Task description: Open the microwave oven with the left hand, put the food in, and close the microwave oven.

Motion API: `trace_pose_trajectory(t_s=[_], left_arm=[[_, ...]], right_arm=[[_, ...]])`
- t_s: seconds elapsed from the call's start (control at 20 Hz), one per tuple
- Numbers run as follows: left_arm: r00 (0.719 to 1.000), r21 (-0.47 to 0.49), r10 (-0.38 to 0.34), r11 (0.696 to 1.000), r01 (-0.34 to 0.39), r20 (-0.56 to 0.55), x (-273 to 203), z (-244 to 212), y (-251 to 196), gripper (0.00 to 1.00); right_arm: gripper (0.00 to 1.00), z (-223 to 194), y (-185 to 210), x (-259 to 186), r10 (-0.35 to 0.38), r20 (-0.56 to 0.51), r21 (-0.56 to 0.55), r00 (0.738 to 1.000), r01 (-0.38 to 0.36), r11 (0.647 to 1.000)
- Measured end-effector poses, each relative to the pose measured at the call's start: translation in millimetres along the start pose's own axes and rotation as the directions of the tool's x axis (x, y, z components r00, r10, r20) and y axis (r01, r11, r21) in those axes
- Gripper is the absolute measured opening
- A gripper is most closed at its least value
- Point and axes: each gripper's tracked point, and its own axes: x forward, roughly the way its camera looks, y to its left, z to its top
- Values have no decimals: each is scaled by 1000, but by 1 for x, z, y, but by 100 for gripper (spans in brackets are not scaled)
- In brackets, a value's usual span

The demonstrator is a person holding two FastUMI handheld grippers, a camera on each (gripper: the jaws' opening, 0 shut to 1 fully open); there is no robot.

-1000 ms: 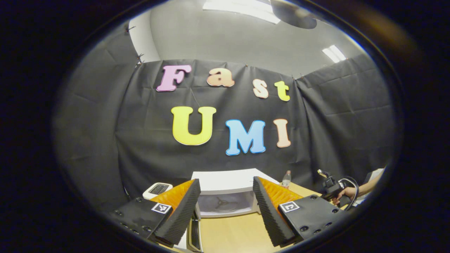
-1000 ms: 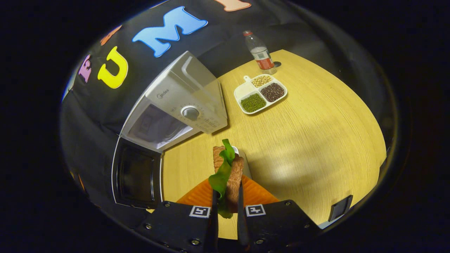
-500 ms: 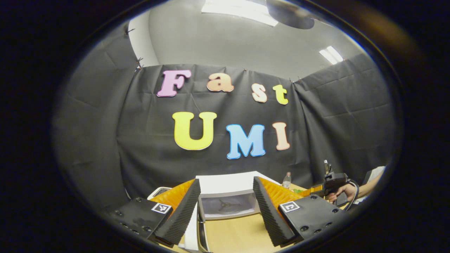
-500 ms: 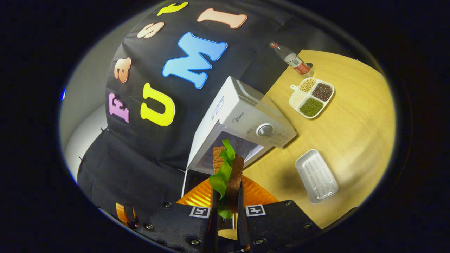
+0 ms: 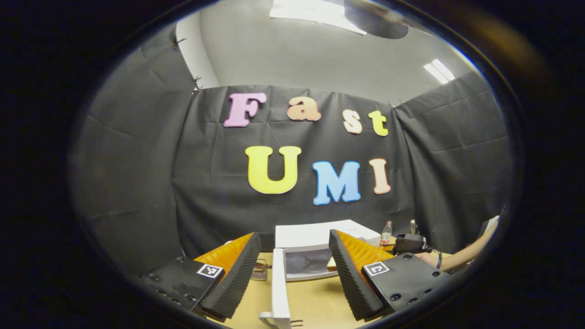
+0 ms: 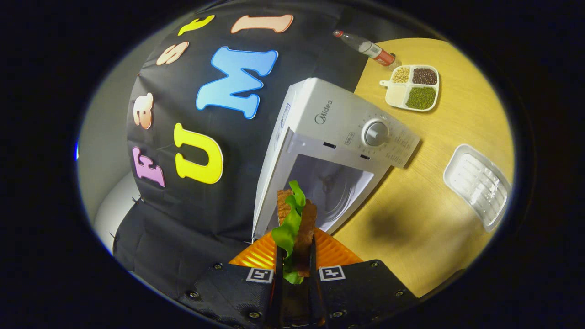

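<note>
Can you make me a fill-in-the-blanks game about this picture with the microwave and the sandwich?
1. The microwave door is ____.
2. The right gripper is shut on a ____ with green lettuce.
3. The divided tray of beans sits near a ____ with a red label.
4. The left gripper is open and holds ____.

Missing words: open; sandwich; bottle; nothing
</note>
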Motion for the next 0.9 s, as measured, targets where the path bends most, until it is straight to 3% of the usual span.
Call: trace_pose_trajectory(t_s=[0.4, 0.7, 0.9], left_arm=[[991, -10, 125, 992, -126, -45, -20, -15, 61, 96], [966, 13, 239, 971, -239, -96, -40, -25, 109, 96], [955, 33, 262, 965, -260, -141, -41, -39, 123, 96]], right_arm=[[22, -9, -21, 95, -81, 100, 105, 992, 70, 992], [22, -7, -30, 160, -111, 232, 186, 966, 68, 980], [22, -8, -42, 192, -142, 278, 228, 950, 78, 970]])
